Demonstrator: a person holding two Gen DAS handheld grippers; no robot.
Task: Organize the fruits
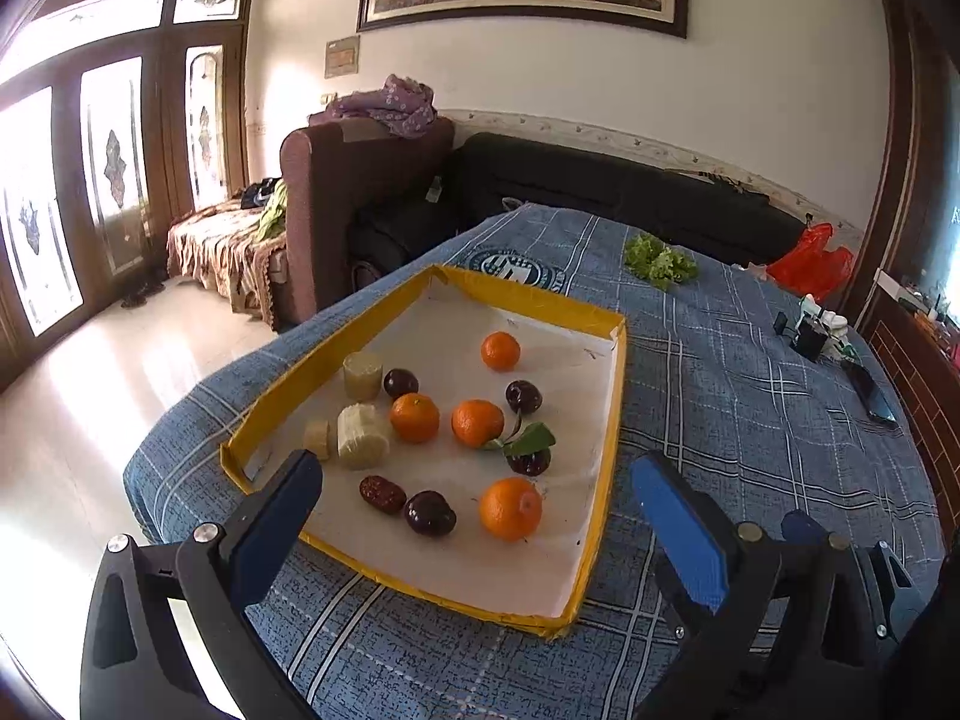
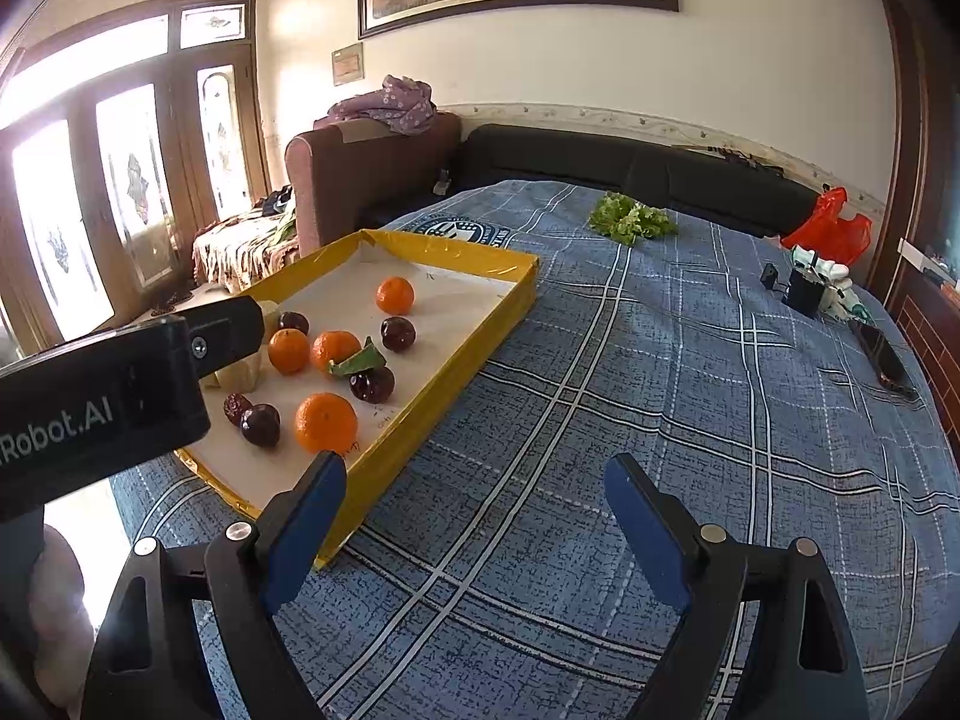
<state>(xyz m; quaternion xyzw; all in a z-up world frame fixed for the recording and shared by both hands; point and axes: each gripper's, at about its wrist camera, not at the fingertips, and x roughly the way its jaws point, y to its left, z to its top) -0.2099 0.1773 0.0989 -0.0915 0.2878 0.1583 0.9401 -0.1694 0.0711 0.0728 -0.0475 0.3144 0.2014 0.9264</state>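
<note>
Fruit: round orange mandarins [image 1: 510, 507] and dark plums lie loose in the shallow yellow-rimmed cardboard tray [image 1: 606, 456] by the counter's left edge.
Left claw [image 1: 474, 516]: wide, empty, nearer, fruit dead ahead.
Right claw [image 2: 474, 516]: wide, empty, fruit to its left.

My tray [image 1: 606, 414] has yellow walls and a white floor. In it lie 4 orange mandarins [image 1: 510, 508], dark red-purple plums [image 1: 429, 513], 1 brown-red date [image 1: 382, 493], pale beige cut pieces [image 1: 362, 437] and a green leaf [image 1: 531, 439]. The worktop cloth [image 1: 750, 408] is blue with white plaid lines. My left hand-held gripper [image 1: 477, 489] has blue pads on black arms. Far right sits a red bag [image 1: 813, 261].
</note>
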